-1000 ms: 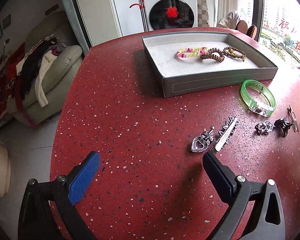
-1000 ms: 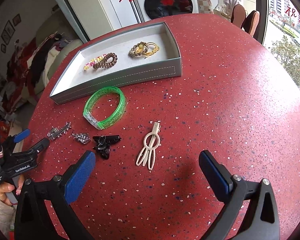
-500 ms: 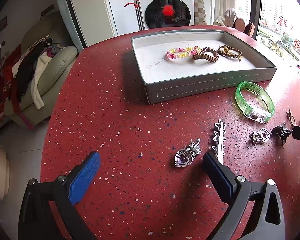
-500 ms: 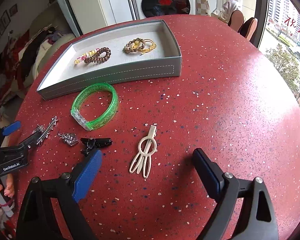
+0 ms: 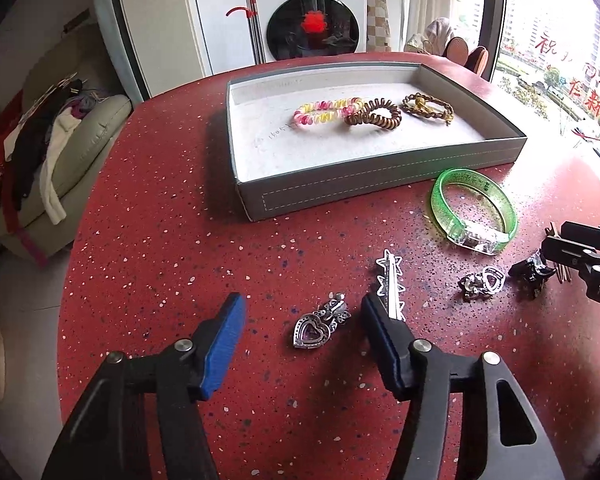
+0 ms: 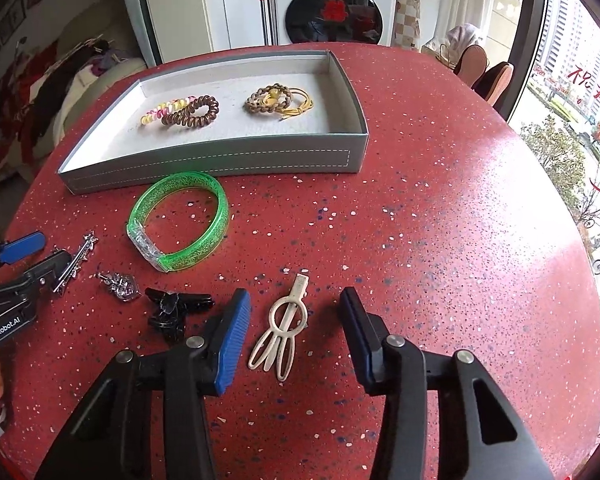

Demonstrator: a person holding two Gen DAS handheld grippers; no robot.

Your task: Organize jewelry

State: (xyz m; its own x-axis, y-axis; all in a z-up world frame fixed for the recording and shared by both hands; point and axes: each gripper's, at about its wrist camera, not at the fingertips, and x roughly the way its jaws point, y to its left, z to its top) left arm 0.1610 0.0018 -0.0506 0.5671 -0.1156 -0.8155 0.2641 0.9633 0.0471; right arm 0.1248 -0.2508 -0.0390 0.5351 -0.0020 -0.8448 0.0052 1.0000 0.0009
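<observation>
Both grippers dropped closer. Your left gripper (image 5: 302, 322) narrowed, empty, around the heart pendant (image 5: 314, 330) on the table (image 5: 160, 208); your right gripper (image 6: 294, 316), open and empty, straddled the cream hair clip (image 6: 282, 330). Likely paired pickups for the tray (image 6: 220, 162).

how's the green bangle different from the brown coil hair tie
The green bangle is a smooth, translucent, glittery ring; the brown coil hair tie is a dark, opaque spiral. The bangle lies on the red table outside the grey tray; the hair tie lies inside it, touching a pink-and-yellow coil tie. Both lie flat.
</observation>
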